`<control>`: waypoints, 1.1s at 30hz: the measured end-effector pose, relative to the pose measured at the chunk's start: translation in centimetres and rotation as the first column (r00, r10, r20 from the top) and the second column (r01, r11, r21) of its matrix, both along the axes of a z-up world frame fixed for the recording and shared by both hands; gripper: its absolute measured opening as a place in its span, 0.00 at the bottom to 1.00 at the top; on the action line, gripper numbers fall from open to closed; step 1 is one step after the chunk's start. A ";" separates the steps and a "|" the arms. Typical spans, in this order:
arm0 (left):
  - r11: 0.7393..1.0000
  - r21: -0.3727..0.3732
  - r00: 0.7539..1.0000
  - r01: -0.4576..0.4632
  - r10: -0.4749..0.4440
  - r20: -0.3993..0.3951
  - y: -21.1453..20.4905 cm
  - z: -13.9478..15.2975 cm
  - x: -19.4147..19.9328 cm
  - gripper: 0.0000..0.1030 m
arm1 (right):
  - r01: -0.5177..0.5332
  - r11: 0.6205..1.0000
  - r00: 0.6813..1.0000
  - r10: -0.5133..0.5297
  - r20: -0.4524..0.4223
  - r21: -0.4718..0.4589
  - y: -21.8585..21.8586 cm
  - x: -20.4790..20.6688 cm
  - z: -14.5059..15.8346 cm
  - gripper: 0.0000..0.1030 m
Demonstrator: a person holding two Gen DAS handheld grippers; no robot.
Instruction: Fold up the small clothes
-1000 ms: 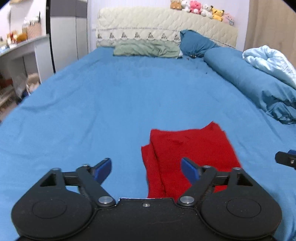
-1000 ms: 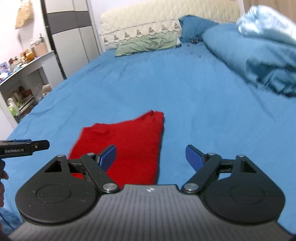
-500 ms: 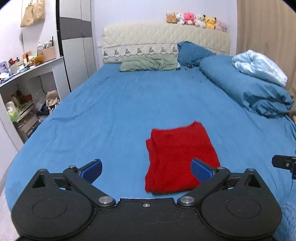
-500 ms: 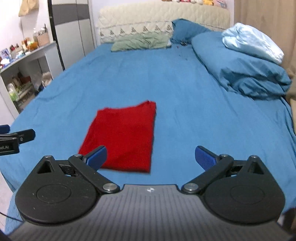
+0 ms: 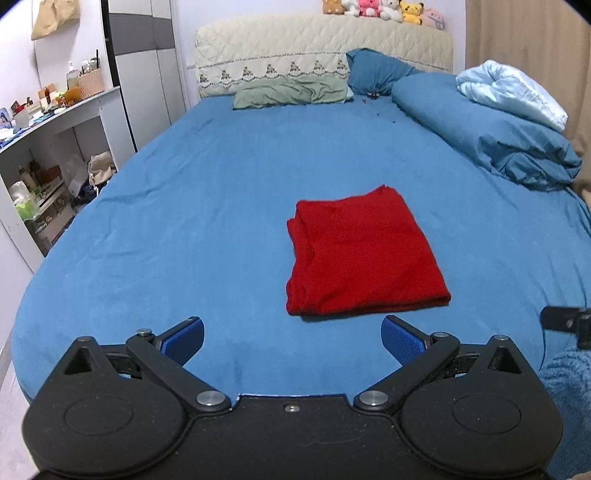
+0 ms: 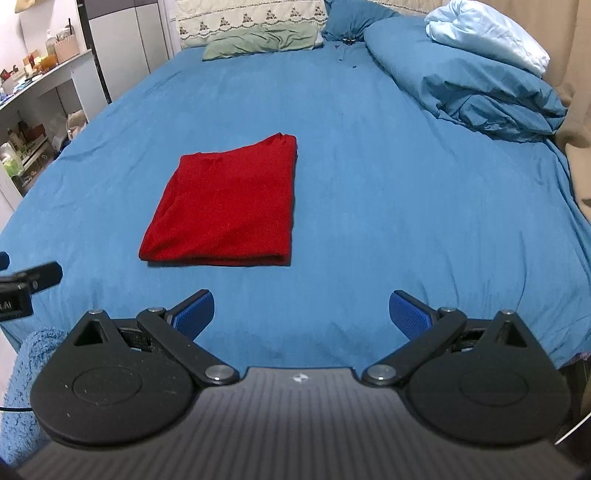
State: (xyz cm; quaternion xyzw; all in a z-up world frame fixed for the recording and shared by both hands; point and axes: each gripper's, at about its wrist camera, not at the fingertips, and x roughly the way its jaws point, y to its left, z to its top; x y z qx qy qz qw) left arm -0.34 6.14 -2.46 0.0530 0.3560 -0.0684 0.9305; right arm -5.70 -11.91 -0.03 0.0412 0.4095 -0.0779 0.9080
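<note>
A red cloth [image 5: 364, 254] lies folded into a flat rectangle on the blue bed [image 5: 207, 206], near the foot end and a little right of the middle in the left wrist view; its layered edges show along the left side. In the right wrist view the cloth [image 6: 229, 206] sits to the left of centre. The left gripper [image 5: 291, 341] hangs above the near edge of the bed, its blue-padded fingers [image 5: 183, 339] spread wide and holding nothing, apart from the cloth. The right gripper [image 6: 301, 314] is likewise over the near edge, fingers [image 6: 410, 314] spread and empty. At the head of the bed lie a green pillow [image 5: 291, 92] and a blue pillow [image 5: 376, 72]; a rolled blue duvet [image 5: 491, 136] runs along the right side with a pale blanket [image 5: 513, 92] on top. Plush toys [image 5: 384, 9] line the headboard [image 5: 321, 48]. A white shelf unit [image 5: 59, 122] stands to the left of the bed.
</note>
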 end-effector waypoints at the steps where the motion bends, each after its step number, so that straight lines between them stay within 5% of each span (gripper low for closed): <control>1: 1.000 0.002 1.000 0.002 -0.002 0.006 -0.1 0.1 -0.2 1.00 | -0.002 1.000 1.000 0.002 0.001 -0.001 0.1 0.1 0.0 1.00; 33: 1.000 -0.015 0.999 0.019 -0.019 0.039 0.0 0.9 -0.9 1.00 | -0.017 1.000 1.000 0.017 0.010 -0.017 0.5 0.0 0.7 1.00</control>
